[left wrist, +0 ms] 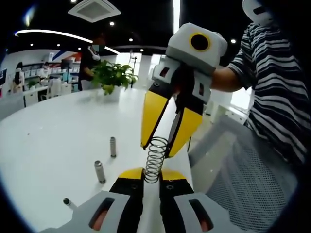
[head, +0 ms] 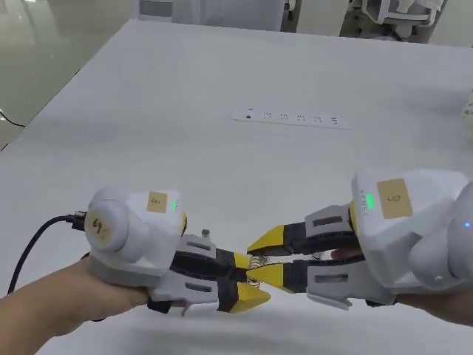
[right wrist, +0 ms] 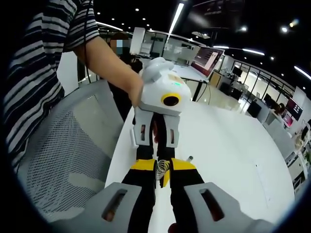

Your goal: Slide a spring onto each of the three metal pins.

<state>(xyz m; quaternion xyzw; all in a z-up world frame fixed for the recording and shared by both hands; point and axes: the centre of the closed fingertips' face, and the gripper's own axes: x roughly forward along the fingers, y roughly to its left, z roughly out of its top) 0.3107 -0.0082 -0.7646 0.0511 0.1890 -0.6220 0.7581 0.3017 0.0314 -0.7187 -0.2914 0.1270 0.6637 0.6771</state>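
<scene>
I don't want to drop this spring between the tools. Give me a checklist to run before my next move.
1. Left tool gripping the spring: ok, jaws shut on one end.
2. Right tool gripping the spring: not ok, jaws apart, flanking its free end.
3. Three pins bare and standing on the table: ok.
4. Spring lined up over a pin: not ok, it is held off to the side of them.
5. Spring undeformed: cannot tell, the fisheye bends lines.
</scene>
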